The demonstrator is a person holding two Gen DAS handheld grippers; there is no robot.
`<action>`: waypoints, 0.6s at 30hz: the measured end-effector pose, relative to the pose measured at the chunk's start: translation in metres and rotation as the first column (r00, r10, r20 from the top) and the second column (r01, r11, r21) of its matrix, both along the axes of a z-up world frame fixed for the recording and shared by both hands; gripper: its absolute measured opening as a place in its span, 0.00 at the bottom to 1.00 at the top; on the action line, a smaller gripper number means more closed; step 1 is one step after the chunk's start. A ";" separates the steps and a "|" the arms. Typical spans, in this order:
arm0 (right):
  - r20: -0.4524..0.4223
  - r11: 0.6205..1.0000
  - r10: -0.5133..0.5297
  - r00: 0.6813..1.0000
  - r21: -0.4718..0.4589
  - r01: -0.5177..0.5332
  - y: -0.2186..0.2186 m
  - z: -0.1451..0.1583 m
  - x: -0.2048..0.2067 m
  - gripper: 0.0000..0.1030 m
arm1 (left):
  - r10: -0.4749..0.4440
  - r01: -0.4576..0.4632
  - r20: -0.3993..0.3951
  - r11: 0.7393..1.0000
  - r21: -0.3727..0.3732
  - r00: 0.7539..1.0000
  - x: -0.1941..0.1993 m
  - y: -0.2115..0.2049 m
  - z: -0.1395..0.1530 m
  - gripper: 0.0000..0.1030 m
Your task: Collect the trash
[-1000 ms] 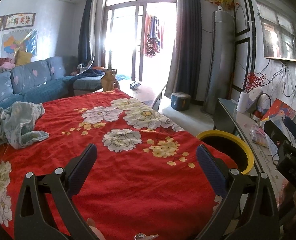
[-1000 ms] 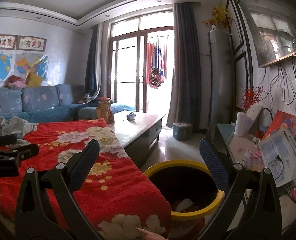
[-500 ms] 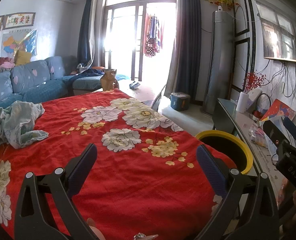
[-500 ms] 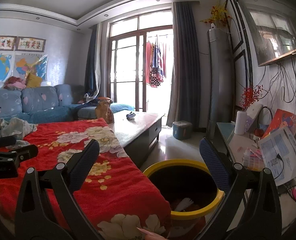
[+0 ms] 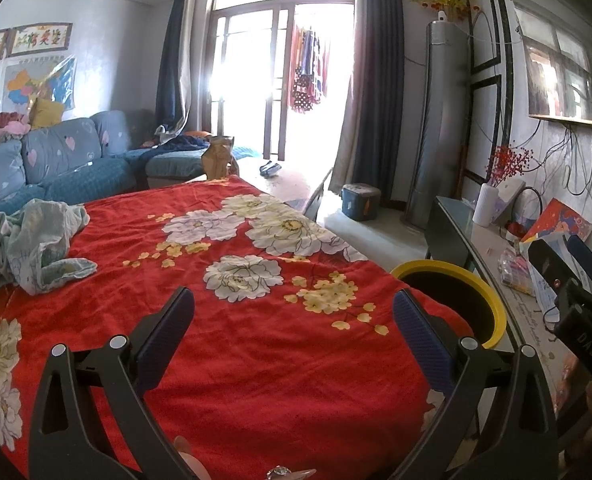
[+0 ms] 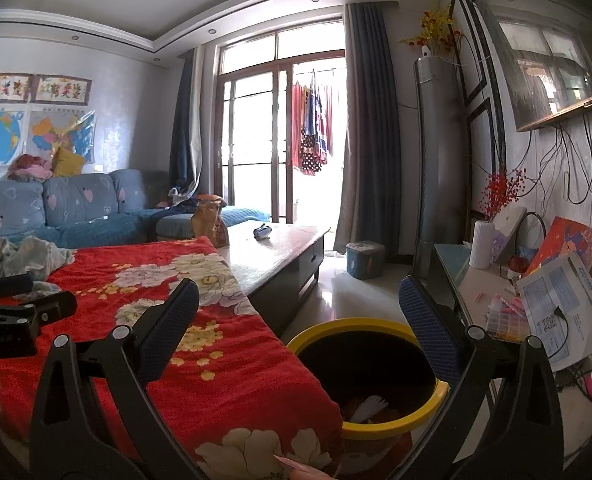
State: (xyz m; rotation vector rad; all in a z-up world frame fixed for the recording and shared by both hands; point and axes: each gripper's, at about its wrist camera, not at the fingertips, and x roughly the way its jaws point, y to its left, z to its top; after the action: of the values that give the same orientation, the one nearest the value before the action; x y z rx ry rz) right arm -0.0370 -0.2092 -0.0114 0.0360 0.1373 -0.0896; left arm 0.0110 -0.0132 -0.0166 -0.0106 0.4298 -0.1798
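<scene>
Crumpled cloth (image 5: 28, 248): pale grey-green, soft and wrinkled, heaped at the left edge of the red cover.
Red cover (image 5: 256, 340): plush fabric, bright red with large white and yellow printed flowers, draped over the near part of the desk and hanging past its near right corner.
Left gripper (image 5: 292, 312): black plastic frame with rivets, two dark blue ribbed pads, spread wide with nothing between them, held above the red cover; seen in the right wrist view as a black shape at the left edge (image 6: 20, 312).
Paper bag (image 5: 218, 158): tan, creased, upright at the far edge of the red cover.
Desk (image 6: 280, 256): long and low, glossy pale top with dark drawer fronts, bare at its far end; small dark blue object (image 6: 262, 232) lying there.
Right gripper (image 6: 299, 316): same black frame and blue ribbed pads, also spread wide and holding nothing, poised over the bin.
Trash bin (image 6: 367, 380): round, yellow smooth rim, black inside, on the floor touching the hanging cover at the desk's near right corner.
Trash (image 6: 369, 402): white ribbed piece with other scraps, too dark to tell apart, at the bottom of the bin.
Side counter (image 6: 475, 284): narrow, along the right wall, carrying a white cylindrical vase (image 6: 481, 244) with red berry sprigs, a printed white sheet (image 6: 563, 312) and a red card (image 6: 567, 244) leaning on the wall.
</scene>
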 end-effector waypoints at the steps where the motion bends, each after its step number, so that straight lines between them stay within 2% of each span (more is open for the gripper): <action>1: 0.000 1.000 0.000 1.000 0.000 0.000 0.000 0.000 0.000 0.89 | 0.001 -0.001 0.000 1.000 -0.001 1.000 0.000 0.000 0.000 0.94; 18: -0.004 1.000 0.001 1.000 0.005 -0.001 0.000 -0.001 -0.001 0.90 | 0.006 -0.006 -0.013 1.000 -0.004 1.000 -0.001 -0.001 -0.005 0.94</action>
State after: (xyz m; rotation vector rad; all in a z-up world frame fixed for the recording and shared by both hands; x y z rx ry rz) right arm -0.0377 -0.2089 -0.0123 0.0412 0.1419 -0.0883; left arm 0.0096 -0.0142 -0.0217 -0.0165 0.4426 -0.1751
